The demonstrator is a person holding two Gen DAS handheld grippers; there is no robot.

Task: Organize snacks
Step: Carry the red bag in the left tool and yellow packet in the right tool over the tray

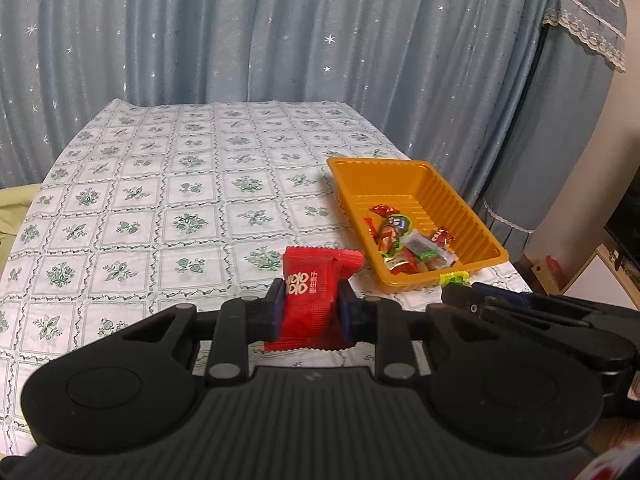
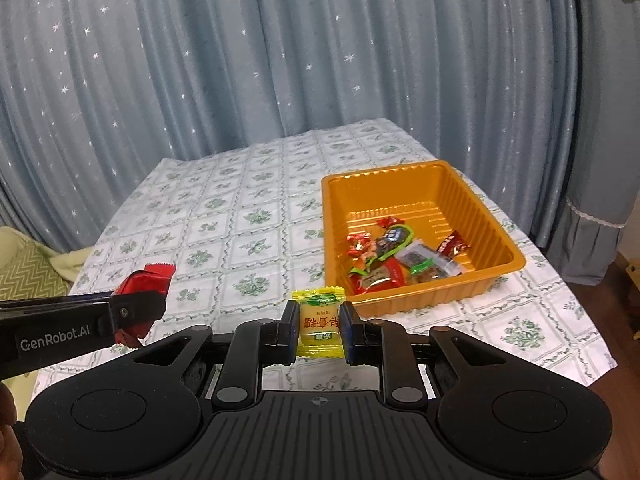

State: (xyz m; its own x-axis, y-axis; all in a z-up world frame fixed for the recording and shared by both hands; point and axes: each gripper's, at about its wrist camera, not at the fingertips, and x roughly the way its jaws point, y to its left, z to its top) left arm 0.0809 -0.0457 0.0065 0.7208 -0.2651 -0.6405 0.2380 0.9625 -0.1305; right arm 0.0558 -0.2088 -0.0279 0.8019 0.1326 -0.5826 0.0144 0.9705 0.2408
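My left gripper (image 1: 311, 300) is shut on a red snack packet (image 1: 316, 292) with white characters, held above the tablecloth. My right gripper (image 2: 319, 326) is shut on a yellow candy packet (image 2: 319, 322) with a green top edge. An orange plastic tray (image 1: 472, 208) sits on the table ahead and to the right of both grippers, with several wrapped snacks (image 1: 408, 240) piled in its near half. In the right wrist view the tray (image 2: 492, 220) and its snacks (image 2: 394, 258) show too, and the left gripper (image 2: 138, 306) with the red packet (image 2: 146, 284) comes in from the left.
The table wears a white cloth with a green floral grid (image 1: 180, 200). Blue star-print curtains (image 1: 240, 32) hang behind it. A cloth-covered tall object (image 1: 560, 120) stands at the right, and a green-patterned cushion (image 2: 24, 276) lies at the left.
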